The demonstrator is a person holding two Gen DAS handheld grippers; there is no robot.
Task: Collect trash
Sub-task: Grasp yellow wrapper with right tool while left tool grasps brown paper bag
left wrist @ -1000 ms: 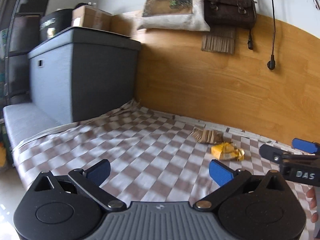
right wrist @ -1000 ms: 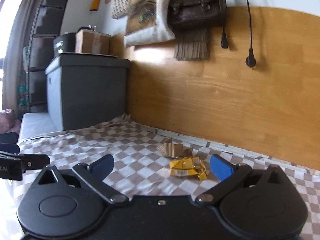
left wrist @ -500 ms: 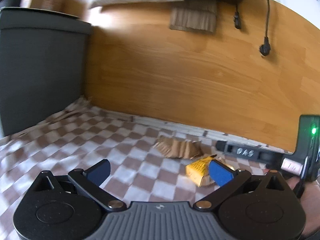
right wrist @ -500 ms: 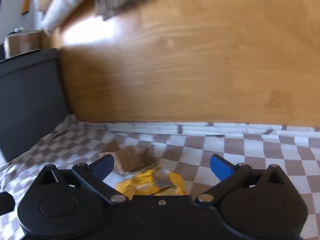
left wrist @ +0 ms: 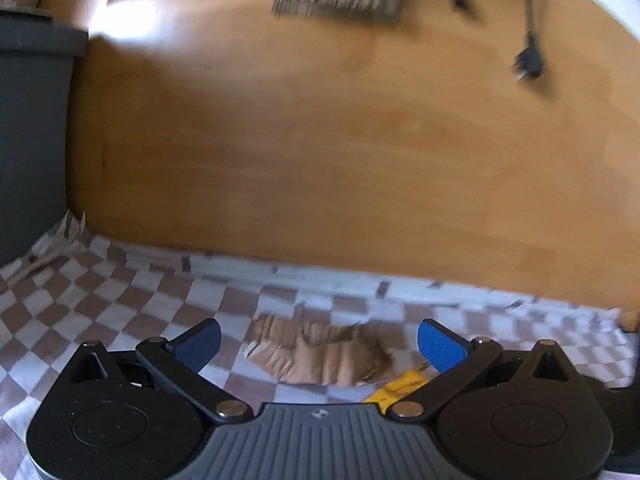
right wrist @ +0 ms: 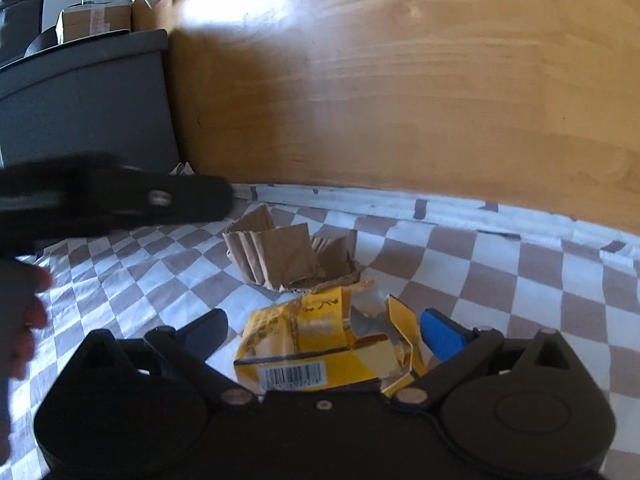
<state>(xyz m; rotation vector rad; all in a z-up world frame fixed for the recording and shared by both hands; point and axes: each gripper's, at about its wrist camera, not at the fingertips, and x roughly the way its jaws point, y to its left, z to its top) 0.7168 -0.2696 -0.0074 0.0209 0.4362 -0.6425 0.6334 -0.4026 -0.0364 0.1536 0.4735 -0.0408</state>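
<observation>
two trash pieces: one yellow wrapper (right wrist: 320, 344), one brown paper (right wrist: 288, 256)

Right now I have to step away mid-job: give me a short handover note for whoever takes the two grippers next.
Left gripper: open, empty, lined up on the crumpled brown paper lying on the checkered cloth.
Right gripper: open, empty, its fingers either side of the torn yellow wrapper, not closed on it.
Layout: the two pieces lie side by side near the wooden wall panel, brown paper closer to the panel. Whether they touch is unclear.
Done: nothing picked up yet.
Left: close on each piece, lift, carry off. No bin is in view, so locate one first.
</observation>
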